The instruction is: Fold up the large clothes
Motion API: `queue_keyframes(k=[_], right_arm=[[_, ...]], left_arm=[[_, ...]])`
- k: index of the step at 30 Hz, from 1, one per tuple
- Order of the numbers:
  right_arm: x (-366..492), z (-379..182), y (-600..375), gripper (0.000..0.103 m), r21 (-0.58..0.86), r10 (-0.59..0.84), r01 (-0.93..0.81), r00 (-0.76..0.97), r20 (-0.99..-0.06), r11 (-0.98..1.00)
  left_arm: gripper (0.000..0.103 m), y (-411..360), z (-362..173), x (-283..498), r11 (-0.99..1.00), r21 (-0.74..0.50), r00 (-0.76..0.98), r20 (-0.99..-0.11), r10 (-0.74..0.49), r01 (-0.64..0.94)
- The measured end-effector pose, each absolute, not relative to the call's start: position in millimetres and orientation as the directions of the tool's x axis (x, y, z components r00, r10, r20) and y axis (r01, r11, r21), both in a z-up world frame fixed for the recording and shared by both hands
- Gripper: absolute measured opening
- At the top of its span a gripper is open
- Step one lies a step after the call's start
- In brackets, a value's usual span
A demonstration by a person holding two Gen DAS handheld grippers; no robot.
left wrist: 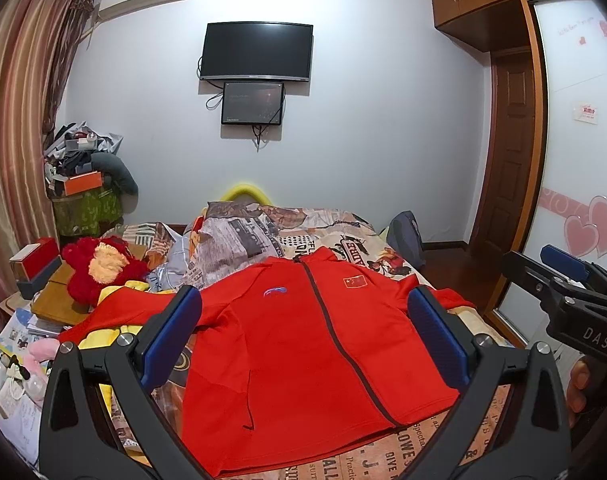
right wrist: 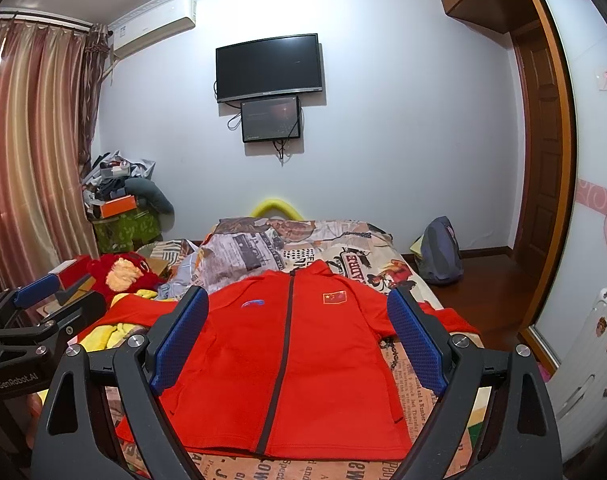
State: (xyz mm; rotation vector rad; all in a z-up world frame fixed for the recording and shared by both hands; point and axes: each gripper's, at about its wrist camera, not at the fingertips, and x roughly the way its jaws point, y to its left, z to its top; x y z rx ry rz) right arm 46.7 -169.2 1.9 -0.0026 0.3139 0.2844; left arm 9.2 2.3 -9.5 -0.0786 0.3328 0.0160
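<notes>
A red zip-up jacket (left wrist: 303,352) lies flat and face up on the bed, collar away from me, sleeves spread to both sides. It also fills the right wrist view (right wrist: 287,360). My left gripper (left wrist: 303,320) is open and empty, held above the jacket's lower half. My right gripper (right wrist: 299,320) is open and empty too, above the jacket's hem. Each gripper shows in the other's view: the right one at the right edge (left wrist: 559,276), the left one at the left edge (right wrist: 43,300).
The bed (right wrist: 363,260) has a newspaper-print cover with a crumpled quilt (left wrist: 239,236) beyond the collar. A red plush toy (left wrist: 99,268), boxes and papers crowd the left side. A backpack (right wrist: 441,252) sits on the floor at right, near the wardrobe.
</notes>
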Motion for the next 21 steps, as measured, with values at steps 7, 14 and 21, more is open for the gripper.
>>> queue_keyframes(k=[7, 14, 21], right_arm=[[47.8, 1.2, -166.2, 0.089, 0.044, 0.283, -0.284, 0.908, -0.309, 0.958], [48.4, 1.7, -164.5, 0.089, 0.043, 0.285, -0.287, 0.905, -0.316, 0.957], [48.4, 1.8, -164.7, 0.089, 0.043, 0.286, -0.287, 0.904, -0.317, 0.957]], left_arm=[[0.103, 4.1, -10.3, 10.0, 0.996, -0.077, 0.944, -0.328, 0.009, -0.037], [0.103, 6.2, -11.0, 12.5, 0.996, -0.081, 0.943, -0.333, 0.014, -0.043], [0.103, 6.9, -11.7, 13.3, 0.996, -0.081, 0.942, -0.335, 0.014, -0.044]])
